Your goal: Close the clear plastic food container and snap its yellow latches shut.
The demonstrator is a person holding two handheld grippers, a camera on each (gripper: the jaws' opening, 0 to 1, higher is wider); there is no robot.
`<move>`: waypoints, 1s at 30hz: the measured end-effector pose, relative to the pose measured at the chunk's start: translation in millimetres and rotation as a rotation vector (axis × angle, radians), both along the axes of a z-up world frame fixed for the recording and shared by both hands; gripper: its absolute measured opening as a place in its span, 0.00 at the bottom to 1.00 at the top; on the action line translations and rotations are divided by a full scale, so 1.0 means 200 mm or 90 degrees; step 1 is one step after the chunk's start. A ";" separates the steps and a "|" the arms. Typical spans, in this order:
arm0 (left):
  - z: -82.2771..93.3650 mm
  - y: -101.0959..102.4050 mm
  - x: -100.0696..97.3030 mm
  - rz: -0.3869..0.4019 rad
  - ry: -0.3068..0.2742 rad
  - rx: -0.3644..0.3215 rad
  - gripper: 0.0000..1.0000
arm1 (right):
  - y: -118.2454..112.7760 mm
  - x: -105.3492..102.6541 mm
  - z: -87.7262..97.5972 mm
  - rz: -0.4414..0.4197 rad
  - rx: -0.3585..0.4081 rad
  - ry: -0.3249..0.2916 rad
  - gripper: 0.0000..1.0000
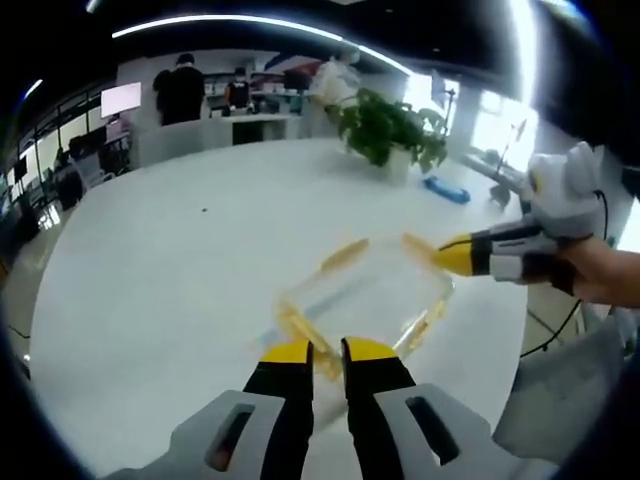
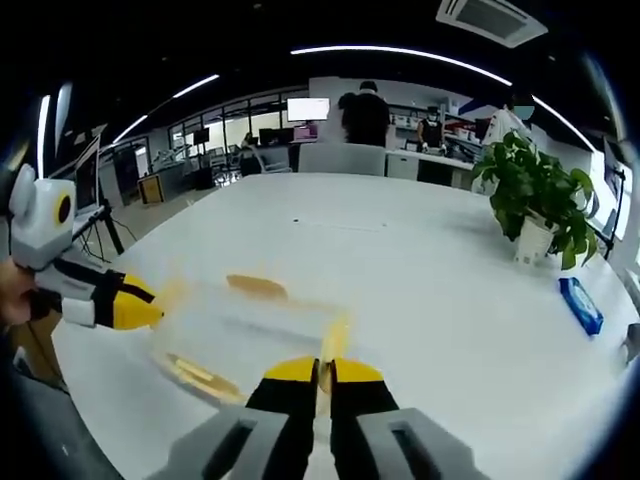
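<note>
A clear plastic food container (image 1: 365, 295) with yellow latches lies on the white table (image 1: 180, 260), blurred in both views. My left gripper (image 1: 328, 352) is at its near end, jaws close together around a yellow latch (image 1: 300, 325). My right gripper (image 1: 452, 256), held by a hand, comes in from the right with its tip on the opposite latch (image 1: 418, 243). In the right gripper view the container (image 2: 240, 320) lies just ahead of my right gripper (image 2: 325, 372), whose jaws pinch a yellow latch (image 2: 335, 340). My left gripper (image 2: 135, 302) touches the far end.
A potted plant (image 1: 390, 130) (image 2: 535, 195) and a blue packet (image 1: 445, 190) (image 2: 580, 305) sit farther out on the table. People stand at desks with monitors behind the table. The table edge (image 2: 100, 360) runs close to the container.
</note>
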State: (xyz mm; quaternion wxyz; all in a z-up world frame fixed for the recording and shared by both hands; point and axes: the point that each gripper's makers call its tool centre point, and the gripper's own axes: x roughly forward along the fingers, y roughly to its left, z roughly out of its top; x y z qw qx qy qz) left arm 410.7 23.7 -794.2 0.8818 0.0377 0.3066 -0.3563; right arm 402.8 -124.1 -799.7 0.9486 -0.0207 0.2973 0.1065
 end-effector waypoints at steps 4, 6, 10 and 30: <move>0.00 0.00 0.00 0.005 0.000 -0.006 0.07 | 0.00 0.00 0.00 -0.001 0.003 -0.001 0.00; 0.00 0.00 0.01 0.011 0.001 -0.011 0.06 | 0.00 0.01 -0.01 -0.003 0.002 0.002 0.00; -0.01 0.01 0.00 0.015 0.008 -0.013 0.06 | 0.00 0.01 -0.01 -0.002 0.000 0.000 0.00; -0.01 0.01 0.01 0.028 0.016 -0.036 0.07 | -0.10 0.01 -0.01 -0.051 0.033 0.002 0.04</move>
